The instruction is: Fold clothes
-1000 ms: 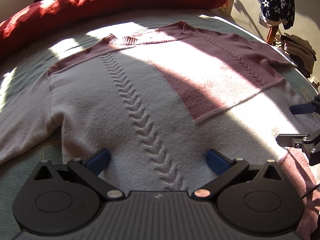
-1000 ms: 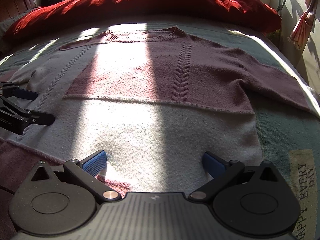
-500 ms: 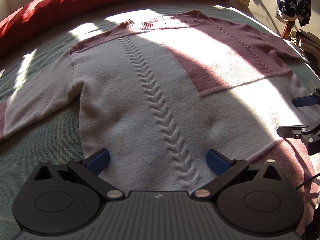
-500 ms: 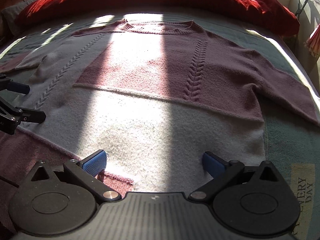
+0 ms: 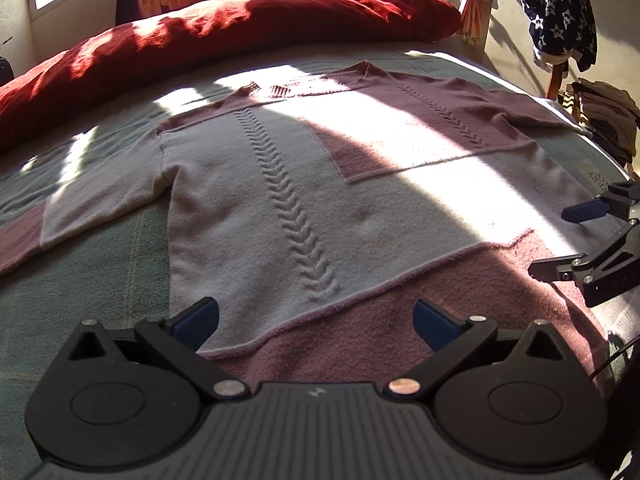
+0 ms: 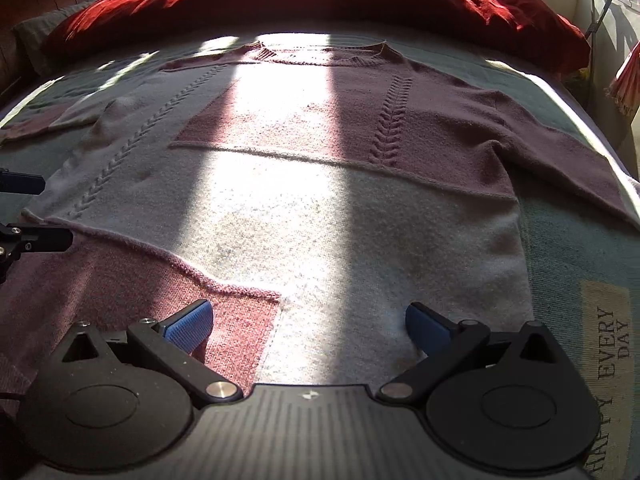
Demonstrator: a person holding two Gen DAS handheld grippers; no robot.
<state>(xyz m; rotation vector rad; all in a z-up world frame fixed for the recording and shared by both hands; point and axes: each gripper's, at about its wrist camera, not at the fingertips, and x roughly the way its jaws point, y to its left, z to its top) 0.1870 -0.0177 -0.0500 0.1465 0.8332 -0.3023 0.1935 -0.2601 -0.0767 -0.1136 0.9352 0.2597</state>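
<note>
We see a sunny bed (image 5: 92, 280) with a red pillow (image 5: 224, 36) at the back; a pink and white sweater (image 5: 280, 184) lies flat on it, sleeves out; our left gripper (image 5: 316, 316) and right gripper (image 6: 308, 320) hover wide open, holding nothing; folding hasn't started, so next we should grab a sleeve or an edge.

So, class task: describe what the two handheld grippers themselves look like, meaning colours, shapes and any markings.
The left gripper and right gripper look alike: matte black bodies with a ribbed centre plate carrying a small pale mark, a round disc housing on each side, angled black link arms with silver pivot pins, and blue textured fingertips. A thin dark cable shows by the right gripper. No sleeves or hands are visible.
</note>
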